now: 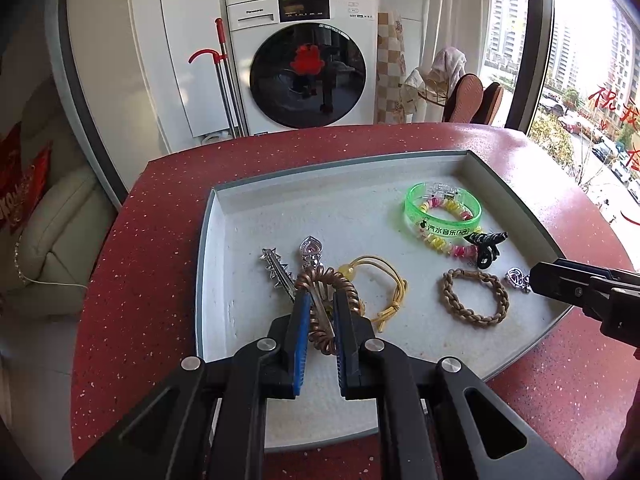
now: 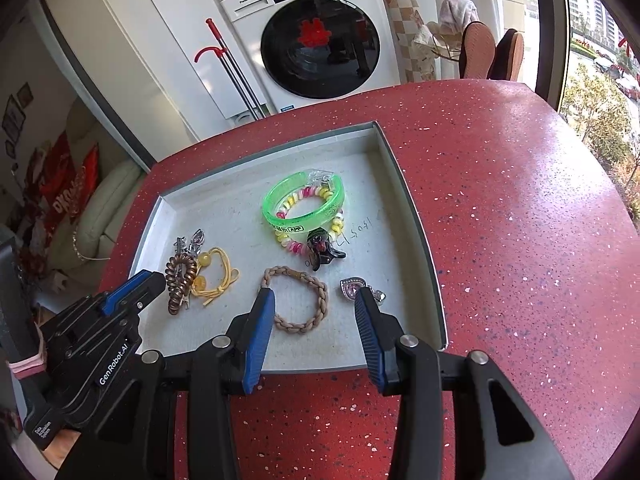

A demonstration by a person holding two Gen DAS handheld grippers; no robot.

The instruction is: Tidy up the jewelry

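A shallow white tray on the red table holds the jewelry. My left gripper has its jaws narrowly apart around a brown coil hair tie; I cannot tell if they grip it. Beside it lie silver clips and a yellow cord bracelet. My right gripper is open over a brown braided bracelet, with a silver heart pendant at its right finger. A green bangle, a coloured coil tie and a black claw clip lie farther back.
The red speckled table extends to the right of the tray. A washing machine and a red-handled mop stand behind the table. A window is on the right.
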